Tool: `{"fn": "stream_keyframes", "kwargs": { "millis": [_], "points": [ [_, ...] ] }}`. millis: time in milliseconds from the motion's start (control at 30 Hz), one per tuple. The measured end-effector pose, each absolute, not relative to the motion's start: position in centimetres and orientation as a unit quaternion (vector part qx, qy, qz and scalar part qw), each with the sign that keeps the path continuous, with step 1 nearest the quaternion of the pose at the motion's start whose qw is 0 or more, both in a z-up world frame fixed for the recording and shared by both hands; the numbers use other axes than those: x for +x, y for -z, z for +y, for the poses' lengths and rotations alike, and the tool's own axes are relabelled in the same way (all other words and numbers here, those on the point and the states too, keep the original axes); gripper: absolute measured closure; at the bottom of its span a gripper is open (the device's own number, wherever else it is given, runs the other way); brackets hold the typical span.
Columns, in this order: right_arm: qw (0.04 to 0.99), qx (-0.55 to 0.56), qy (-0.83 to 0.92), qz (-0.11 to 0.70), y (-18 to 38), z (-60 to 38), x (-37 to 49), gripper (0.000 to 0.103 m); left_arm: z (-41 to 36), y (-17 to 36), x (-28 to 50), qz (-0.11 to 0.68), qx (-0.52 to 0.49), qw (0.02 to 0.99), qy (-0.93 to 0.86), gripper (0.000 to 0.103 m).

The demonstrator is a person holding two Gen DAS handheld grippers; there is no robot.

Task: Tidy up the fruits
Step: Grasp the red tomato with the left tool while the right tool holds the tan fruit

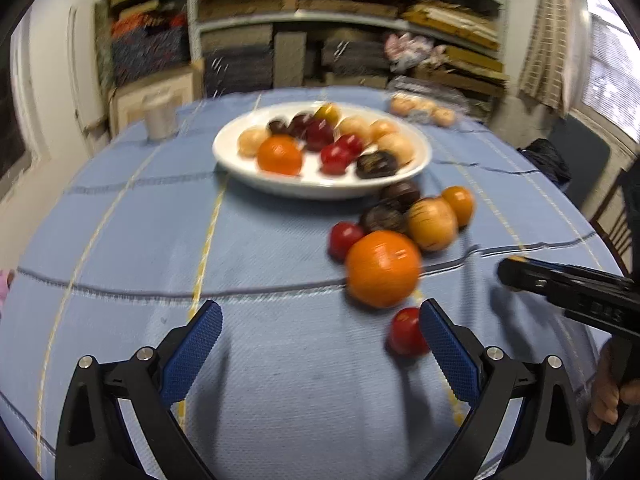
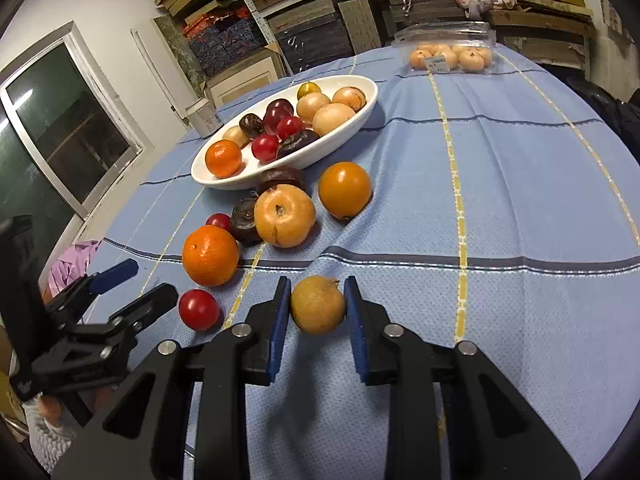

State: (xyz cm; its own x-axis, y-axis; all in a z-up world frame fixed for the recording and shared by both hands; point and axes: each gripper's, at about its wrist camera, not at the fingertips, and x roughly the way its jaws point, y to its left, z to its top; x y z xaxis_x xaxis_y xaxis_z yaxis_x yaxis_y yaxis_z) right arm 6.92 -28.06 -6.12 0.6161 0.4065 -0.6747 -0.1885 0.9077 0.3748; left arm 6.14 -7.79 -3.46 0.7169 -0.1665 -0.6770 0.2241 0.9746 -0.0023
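Gripping a small brown fruit (image 2: 318,304) between its jaws, the right gripper (image 2: 318,312) hangs low over the tabletop (image 2: 500,200). Beside it, the left gripper (image 1: 320,344) gapes empty, a red plum (image 1: 406,332) touching its right finger; oranges (image 2: 210,255) and the bowl (image 2: 370,98) lie beyond.

White oval ceramic dish (image 2: 362,114) sits far-left on the cloth-covered surface (image 2: 520,208), fruit inside; clear plastic clamshell box (image 2: 448,40) behind it to the right. Loose fruit lies just before the dish. Small round tan fruit (image 2: 318,305) sits nearest, between the right tool's (image 2: 318,312) pads.
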Motion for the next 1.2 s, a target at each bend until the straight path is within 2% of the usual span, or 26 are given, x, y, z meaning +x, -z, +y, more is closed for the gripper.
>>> {"fn": "stream_keyframes", "kwargs": {
  "millis": [100, 233, 467, 1100, 1167, 1200],
  "points": [
    [0.889, 0.134, -0.167, 0.406, 6.1, -28.1, 6.9, 0.076, -10.0, 3.5, 5.5, 0.348, 0.087, 0.925, 0.129, 0.003],
    [0.888, 0.133, -0.167, 0.406, 6.1, -28.1, 6.8, 0.076, -11.6, 5.0, 6.6, 0.387, 0.123, 0.906, 0.122, 0.003],
    [0.887, 0.135, -0.17, 0.407, 6.2, -27.9, 6.8, 0.075, -7.5, 6.4, 9.0, 0.45, 0.033, 0.891, 0.06, 0.003],
    [0.882, 0.111, -0.174, 0.423, 6.6, -26.9, 6.9, 0.075, -5.1, 5.3, 11.2, 0.424, -0.009, 0.904, 0.049, 0.004],
    [0.882, 0.111, -0.174, 0.424, 6.6, -27.0, 6.9, 0.075, -5.0, 5.3, 11.9, 0.424, -0.011, 0.904, 0.055, 0.008],
    [0.881, 0.112, -0.173, 0.425, 6.7, -27.0, 6.9, 0.075, -5.1, 5.5, 12.1, 0.43, -0.012, 0.901, 0.062, 0.021]
  ]
}}
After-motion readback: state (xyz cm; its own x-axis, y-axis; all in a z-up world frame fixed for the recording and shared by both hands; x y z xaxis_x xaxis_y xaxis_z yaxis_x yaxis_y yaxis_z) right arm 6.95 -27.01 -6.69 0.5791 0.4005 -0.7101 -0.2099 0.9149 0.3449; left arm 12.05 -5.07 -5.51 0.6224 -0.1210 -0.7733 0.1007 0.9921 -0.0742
